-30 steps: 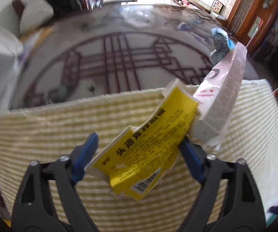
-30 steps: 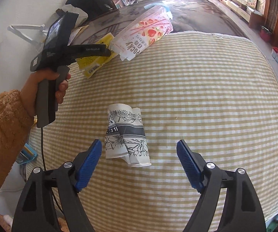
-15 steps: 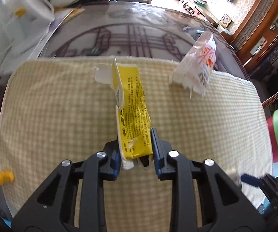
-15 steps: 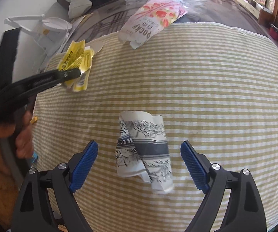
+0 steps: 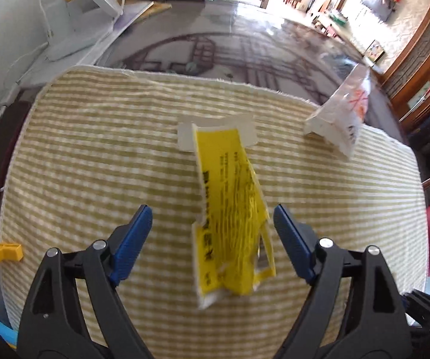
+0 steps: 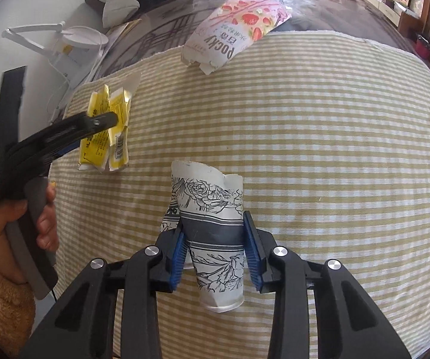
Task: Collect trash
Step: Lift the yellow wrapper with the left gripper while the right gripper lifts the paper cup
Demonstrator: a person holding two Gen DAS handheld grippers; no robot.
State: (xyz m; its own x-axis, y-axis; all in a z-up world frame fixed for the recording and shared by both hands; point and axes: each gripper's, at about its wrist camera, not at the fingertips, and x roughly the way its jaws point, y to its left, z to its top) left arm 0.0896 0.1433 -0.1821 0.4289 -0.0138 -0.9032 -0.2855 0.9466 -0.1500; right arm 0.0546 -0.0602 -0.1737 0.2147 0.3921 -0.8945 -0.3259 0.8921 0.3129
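Two low wrist views sharing striped cloth (image 5: 95, 155).

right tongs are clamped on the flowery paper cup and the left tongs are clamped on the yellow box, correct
Not quite. The right tongs are indeed clamped on the crushed flowery paper cup, as the right wrist view shows. But the left tongs are open: in the left wrist view the flattened yellow box sits between the spread pads, touched by neither.

Round glass-topped table (image 5: 245, 51) under a yellow checked cloth (image 6: 319, 149), bearing a crushed yellow carton (image 5: 233, 209), a strawberry Pocky box (image 6: 236, 36) at the cloth's far edge, a squashed floral paper cup (image 6: 212, 230), and a white lamp (image 5: 65, 21) off the cloth.
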